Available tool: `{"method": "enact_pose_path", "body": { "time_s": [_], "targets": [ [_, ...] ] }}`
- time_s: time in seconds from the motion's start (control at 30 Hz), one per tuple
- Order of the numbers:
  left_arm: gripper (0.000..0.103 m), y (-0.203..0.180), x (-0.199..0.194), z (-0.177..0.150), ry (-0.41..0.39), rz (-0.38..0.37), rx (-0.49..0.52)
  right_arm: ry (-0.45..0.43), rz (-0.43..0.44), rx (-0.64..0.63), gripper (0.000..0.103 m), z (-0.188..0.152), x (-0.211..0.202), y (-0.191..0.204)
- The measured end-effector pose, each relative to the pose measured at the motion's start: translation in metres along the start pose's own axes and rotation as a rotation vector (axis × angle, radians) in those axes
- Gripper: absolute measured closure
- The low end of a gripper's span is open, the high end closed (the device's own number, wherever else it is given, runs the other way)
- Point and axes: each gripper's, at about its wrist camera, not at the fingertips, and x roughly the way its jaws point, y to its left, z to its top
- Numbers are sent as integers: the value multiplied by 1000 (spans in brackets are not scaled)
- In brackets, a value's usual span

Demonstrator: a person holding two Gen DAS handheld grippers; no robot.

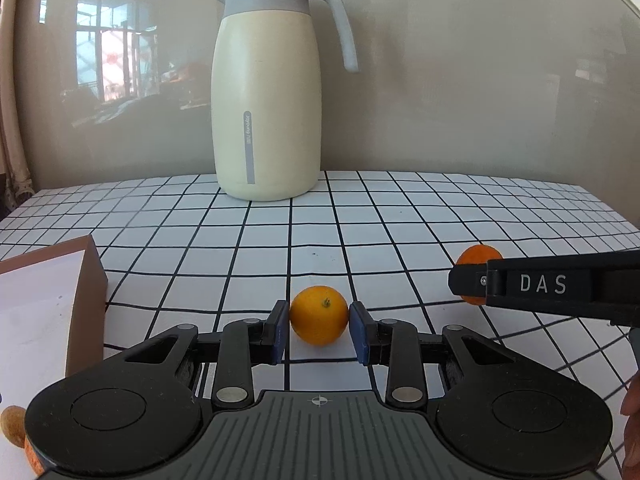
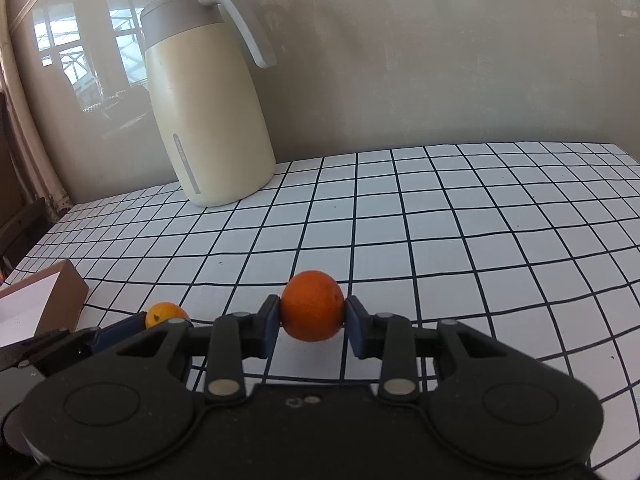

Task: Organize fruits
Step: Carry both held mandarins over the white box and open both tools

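Note:
A yellow-orange citrus fruit with a small stem sits between the blue pads of my left gripper, which is shut on it just above the checked tablecloth. My right gripper is shut on a darker orange, both pads pressing its sides. In the left wrist view the right gripper comes in from the right edge with the darker orange partly hidden behind its finger. In the right wrist view the left gripper shows at lower left with the yellow fruit.
A cream jug with a grey lid stands at the back against the wall. A brown box with a white inside sits at the left. Two more round fruits peek out at the bottom left corner. A hand shows at the right edge.

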Motion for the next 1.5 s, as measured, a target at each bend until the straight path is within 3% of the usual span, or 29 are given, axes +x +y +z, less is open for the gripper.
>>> {"method": "enact_pose_path", "body": {
  "time_s": [0.7, 0.9, 1.5],
  "targets": [
    [70, 6, -74, -45, -20, -53, 31, -38, 43, 5, 77, -42, -72, 16],
    [70, 16, -100, -51, -40, -58, 28, -7, 71, -40, 77, -60, -81, 31],
    [70, 72, -175, -63, -124, 17, -29, -42, 240, -168, 77, -78, -111, 93]
  ]
}}
